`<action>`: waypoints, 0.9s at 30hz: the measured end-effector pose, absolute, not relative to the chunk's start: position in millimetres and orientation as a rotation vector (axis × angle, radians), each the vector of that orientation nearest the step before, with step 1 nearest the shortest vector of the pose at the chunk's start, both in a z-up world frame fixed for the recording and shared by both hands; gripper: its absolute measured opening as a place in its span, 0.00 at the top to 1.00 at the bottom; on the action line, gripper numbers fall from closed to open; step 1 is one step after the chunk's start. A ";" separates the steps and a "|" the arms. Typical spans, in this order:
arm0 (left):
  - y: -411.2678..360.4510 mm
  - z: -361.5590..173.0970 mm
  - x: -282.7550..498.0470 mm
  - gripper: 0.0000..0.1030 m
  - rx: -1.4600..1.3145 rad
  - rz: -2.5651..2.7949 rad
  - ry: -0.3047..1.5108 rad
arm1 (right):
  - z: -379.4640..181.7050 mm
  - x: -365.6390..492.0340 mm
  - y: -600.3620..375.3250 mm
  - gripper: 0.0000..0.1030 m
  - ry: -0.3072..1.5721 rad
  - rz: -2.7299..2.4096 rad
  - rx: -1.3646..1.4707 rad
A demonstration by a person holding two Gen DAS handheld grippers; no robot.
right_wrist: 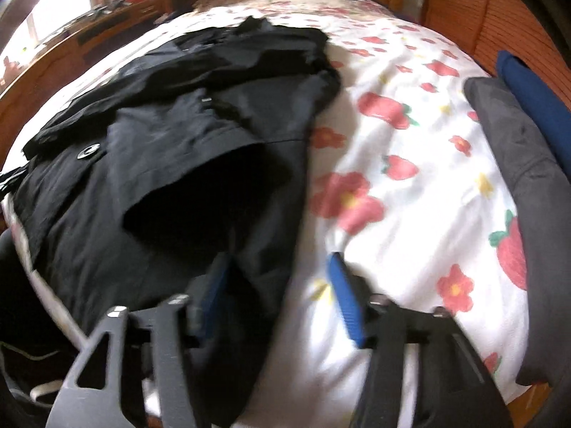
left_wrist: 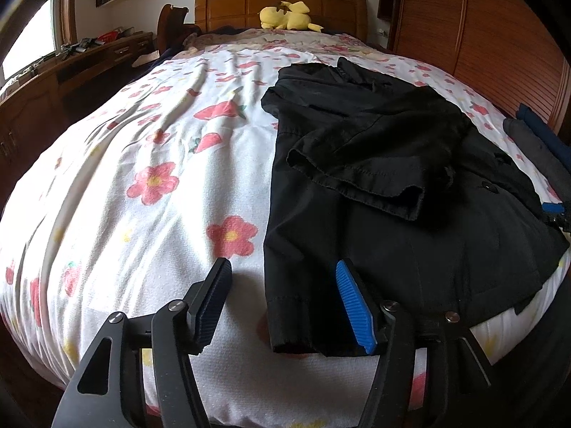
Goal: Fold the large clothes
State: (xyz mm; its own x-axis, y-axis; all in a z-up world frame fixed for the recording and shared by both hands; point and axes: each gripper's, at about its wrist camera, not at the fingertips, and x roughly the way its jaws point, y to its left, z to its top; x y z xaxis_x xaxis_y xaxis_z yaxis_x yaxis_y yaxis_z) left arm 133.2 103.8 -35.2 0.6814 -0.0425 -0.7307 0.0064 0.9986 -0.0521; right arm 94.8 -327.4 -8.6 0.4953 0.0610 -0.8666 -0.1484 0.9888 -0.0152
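A black short-sleeved shirt [left_wrist: 392, 164] lies on the flowered bedsheet [left_wrist: 142, 178], partly folded, with one sleeve laid over its body. My left gripper [left_wrist: 283, 274] is open, its jaws straddling the shirt's lower left hem corner. In the right wrist view the shirt [right_wrist: 171, 135] fills the left half. My right gripper [right_wrist: 276, 271] is open over the shirt's lower right edge, its left finger above black cloth and its right finger above the sheet [right_wrist: 410, 185]. That view is blurred. The right gripper's blue tip [left_wrist: 553, 208] shows at the far right of the left wrist view.
A yellow plush toy [left_wrist: 287, 16] rests against the wooden headboard. A dark grey folded garment [right_wrist: 528, 164] and a navy one [right_wrist: 535, 85] lie along the bed's right edge by a wooden wardrobe [left_wrist: 481, 35]. A cluttered wooden desk [left_wrist: 71, 67] stands at left.
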 end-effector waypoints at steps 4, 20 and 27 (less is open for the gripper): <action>103.7 -35.2 133.1 0.38 -0.041 -0.024 0.821 | -8.4 95.5 -329.6 0.36 1.042 0.118 -0.071; 101.3 -29.5 113.3 0.47 -0.015 -0.063 0.820 | -6.2 50.1 -300.0 0.61 1.075 0.299 -0.058; 101.5 -28.3 110.5 0.50 -0.003 -0.076 0.830 | 1.8 46.1 -294.2 0.77 1.009 0.318 -0.020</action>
